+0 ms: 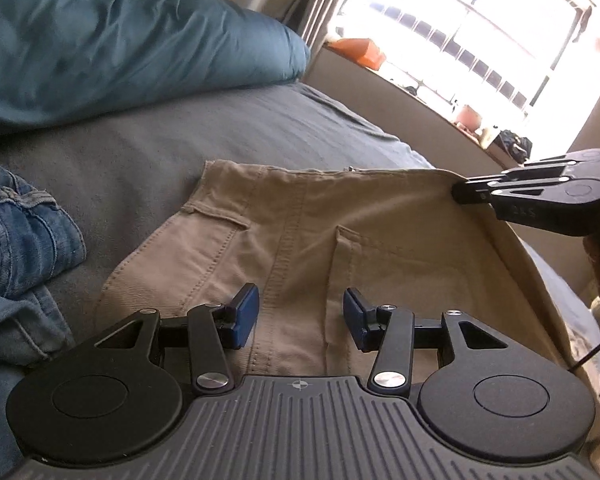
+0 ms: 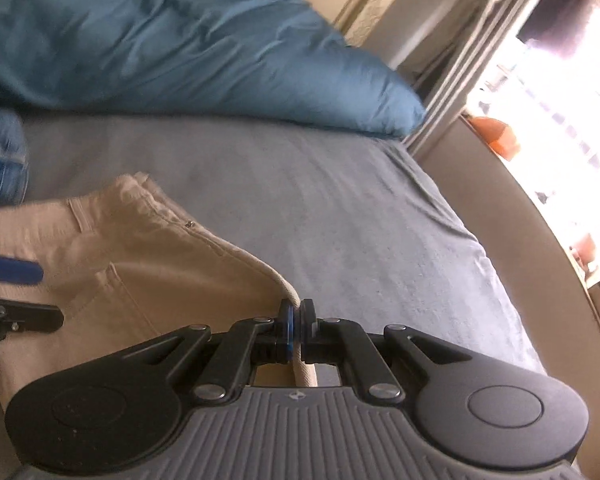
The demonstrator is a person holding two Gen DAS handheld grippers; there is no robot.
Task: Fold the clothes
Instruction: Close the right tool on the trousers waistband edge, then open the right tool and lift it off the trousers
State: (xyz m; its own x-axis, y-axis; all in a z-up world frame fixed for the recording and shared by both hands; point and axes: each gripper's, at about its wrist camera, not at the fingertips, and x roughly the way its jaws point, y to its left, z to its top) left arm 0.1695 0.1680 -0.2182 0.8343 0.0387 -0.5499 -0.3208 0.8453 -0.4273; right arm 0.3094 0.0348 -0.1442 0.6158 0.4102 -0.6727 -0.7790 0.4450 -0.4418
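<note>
On the bed (image 2: 320,200), covered by a grey sheet, lie khaki trousers (image 1: 320,216), waistband toward the window. Right gripper (image 2: 296,320): fingers closed tight on the waistband's corner edge. Left gripper (image 1: 300,316): fingers partly spread above the seat seam, pads clear of the cloth. Blue jeans (image 1: 16,248) sit beside the trousers; a blue pillow (image 1: 112,32) lies beyond.
</note>
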